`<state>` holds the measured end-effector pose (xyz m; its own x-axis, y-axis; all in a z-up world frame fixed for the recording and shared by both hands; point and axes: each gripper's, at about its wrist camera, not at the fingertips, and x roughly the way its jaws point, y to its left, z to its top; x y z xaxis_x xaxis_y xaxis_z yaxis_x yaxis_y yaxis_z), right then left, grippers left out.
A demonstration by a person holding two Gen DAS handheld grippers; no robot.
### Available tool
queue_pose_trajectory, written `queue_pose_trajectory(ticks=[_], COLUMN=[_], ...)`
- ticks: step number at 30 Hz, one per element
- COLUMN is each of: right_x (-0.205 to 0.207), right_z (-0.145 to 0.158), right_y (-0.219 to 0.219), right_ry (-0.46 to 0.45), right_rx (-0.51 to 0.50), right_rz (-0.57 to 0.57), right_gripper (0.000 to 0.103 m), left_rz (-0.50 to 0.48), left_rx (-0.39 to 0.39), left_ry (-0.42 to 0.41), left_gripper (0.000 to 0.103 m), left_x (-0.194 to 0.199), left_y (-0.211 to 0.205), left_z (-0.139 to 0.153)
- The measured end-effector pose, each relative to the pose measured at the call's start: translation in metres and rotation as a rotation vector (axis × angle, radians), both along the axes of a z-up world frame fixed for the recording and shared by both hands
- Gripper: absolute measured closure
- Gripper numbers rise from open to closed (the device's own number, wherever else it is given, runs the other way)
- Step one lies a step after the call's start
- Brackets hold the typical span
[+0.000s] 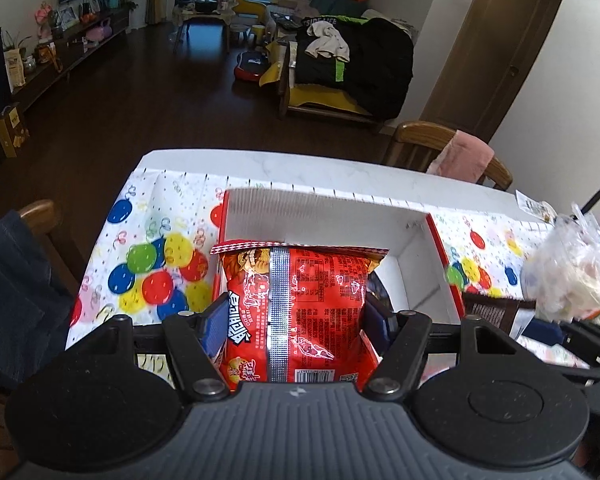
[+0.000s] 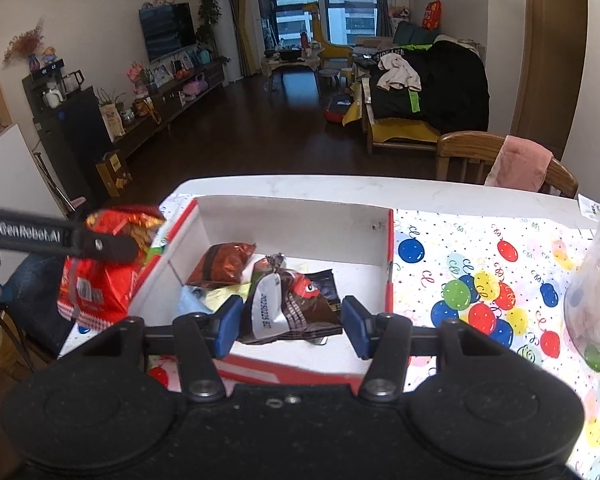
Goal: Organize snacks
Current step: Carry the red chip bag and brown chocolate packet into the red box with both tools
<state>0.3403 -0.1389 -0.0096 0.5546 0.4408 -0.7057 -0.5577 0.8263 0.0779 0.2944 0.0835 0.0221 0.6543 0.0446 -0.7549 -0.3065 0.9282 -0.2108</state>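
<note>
My left gripper (image 1: 296, 316) is shut on a red snack bag (image 1: 296, 304) and holds it upright over the near left part of a white box with red sides (image 1: 320, 216). The right wrist view shows the same bag (image 2: 100, 272) and left gripper (image 2: 100, 246) at the box's (image 2: 292, 220) left edge. My right gripper (image 2: 292, 322) is shut on a dark brown snack packet (image 2: 300, 304) with a white date label, held just above the box's near side. A brown snack packet (image 2: 224, 264) and a few other wrappers lie inside the box.
The box stands on a balloon-print cloth (image 2: 480, 280) over a white table (image 2: 340, 186). A clear plastic bag (image 2: 596, 292) sits at the right; it also shows in the left wrist view (image 1: 568, 272). A wooden chair with a pink cloth (image 2: 516, 160) stands behind the table.
</note>
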Motion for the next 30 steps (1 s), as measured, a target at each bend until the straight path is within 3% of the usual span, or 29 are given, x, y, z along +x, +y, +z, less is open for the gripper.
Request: queue_pose_trajectory(ticks=[13,30], right_x=[0.046,0.082], right_z=[-0.03,-0.081], right_y=[0.016,0.044], right_ry=[0.101,0.23], right_rx=[-0.095,-0.205], right_rz=[0.048,0.105], right_gripper=[0.05,0.05], left_rz=[0.034,-0.024], left_rx=[0.015,0.034], left_ry=[0.091,0.241], left_gripper=[0.036,0.036], left_x=[0.069,0.126], left_y=[-0.001,-0.022], left_z=[-0.032,-0.084])
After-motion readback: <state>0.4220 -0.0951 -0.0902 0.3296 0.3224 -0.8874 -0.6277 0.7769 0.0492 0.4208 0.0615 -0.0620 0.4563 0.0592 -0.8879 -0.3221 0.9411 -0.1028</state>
